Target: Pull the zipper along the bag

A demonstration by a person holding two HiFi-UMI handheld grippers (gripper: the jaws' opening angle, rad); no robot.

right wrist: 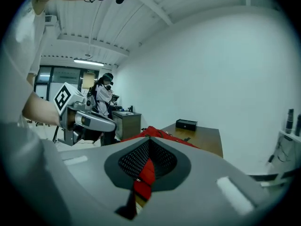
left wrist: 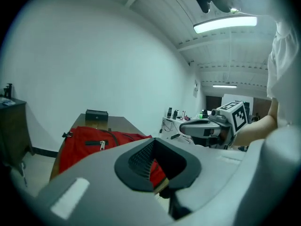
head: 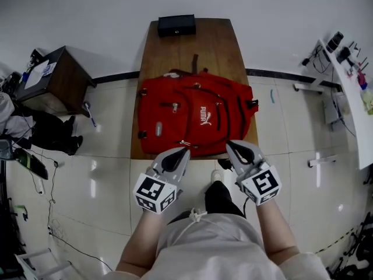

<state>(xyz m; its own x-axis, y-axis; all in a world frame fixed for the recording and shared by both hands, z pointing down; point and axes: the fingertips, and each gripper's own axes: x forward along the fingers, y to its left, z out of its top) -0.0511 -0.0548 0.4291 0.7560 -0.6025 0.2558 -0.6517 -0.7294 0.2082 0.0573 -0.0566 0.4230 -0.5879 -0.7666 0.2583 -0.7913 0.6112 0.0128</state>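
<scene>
- The red backpack [head: 195, 118] lies flat on the near half of the table [head: 215, 45], front panel up and bottom edge at the table's near edge. I judge this is meant to put its zipper runs within reach of both tools.
- A black box [head: 176, 24] sits at the table's far end, well apart from the work. It plays no part here.
- The left gripper [head: 184, 151] is at the table's near edge, its tip against the backpack's lower rim, just beside a small metal pull [head: 185, 144] on the lowest zipper [head: 201, 140]. Its jaws look closed. Red fabric shows through the gap behind the pads, but I cannot confirm anything is pinched.
- The right gripper [head: 231, 146] is also at the table's near edge, at the backpack's lower right corner. Its jaws are closed. A strip of red shows between the pads, and I cannot tell whether it is fabric held or the bag seen beyond.
- Judgement: the paired stance suits one tool bracing the bag while the other draws the slider along the track.
- Risk noted: without a firm hold on the fabric, the bag could slide over the table rather than the zipper running.
</scene>
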